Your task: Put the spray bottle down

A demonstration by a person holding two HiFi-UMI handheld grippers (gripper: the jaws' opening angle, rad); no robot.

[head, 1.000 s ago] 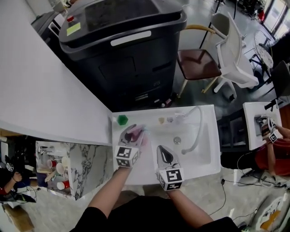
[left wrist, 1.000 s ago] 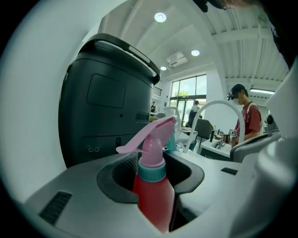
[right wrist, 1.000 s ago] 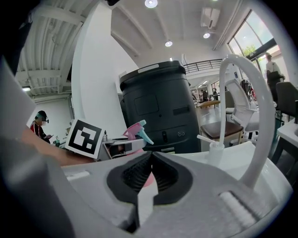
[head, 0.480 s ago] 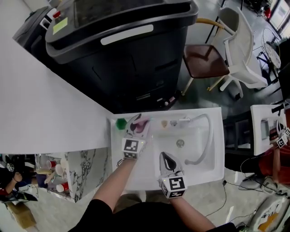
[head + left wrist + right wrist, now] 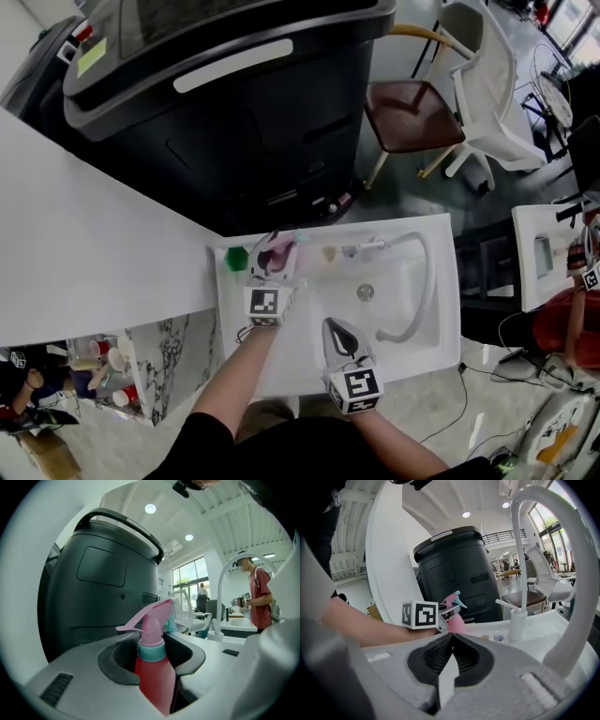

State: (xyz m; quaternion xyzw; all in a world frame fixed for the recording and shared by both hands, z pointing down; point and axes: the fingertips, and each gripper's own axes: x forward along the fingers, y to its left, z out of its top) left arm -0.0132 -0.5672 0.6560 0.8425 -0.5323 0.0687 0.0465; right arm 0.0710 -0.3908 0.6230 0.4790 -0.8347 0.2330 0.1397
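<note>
Pink-red plastic spray bottle [image 5: 152, 681], held upright in the left gripper [image 5: 152, 654]. The two dark fingers are clamped on its shoulder just under the teal collar, so the pink trigger head stands above the fingers and the body runs down between them. The bottle's long axis is close to vertical and crosses the line along which the fingers point, which is nearly level. In the head view the bottle sits at the far end of the left fingers, over the back left corner of the white counter [image 5: 286, 361]. A small green object [image 5: 235, 259] lies just beside the fingers on their left, and the basin [image 5: 375, 314] lies to their right. The base is hidden below the fingers in every view, so whether it already touches the counter cannot be told; it appears low and close. The right gripper [image 5: 451, 641] hangs over the front of the counter with its fingers pressed together on nothing. From there the bottle lies ahead and to the left, beyond the left gripper's marker cube, and apart from them. The left hand alone therefore governs the placement. The coming move probably calls for a short descent along the bottle's own axis until the base seats flat. The left fingers would then part and draw back level, so as not to catch the trigger head.
</note>
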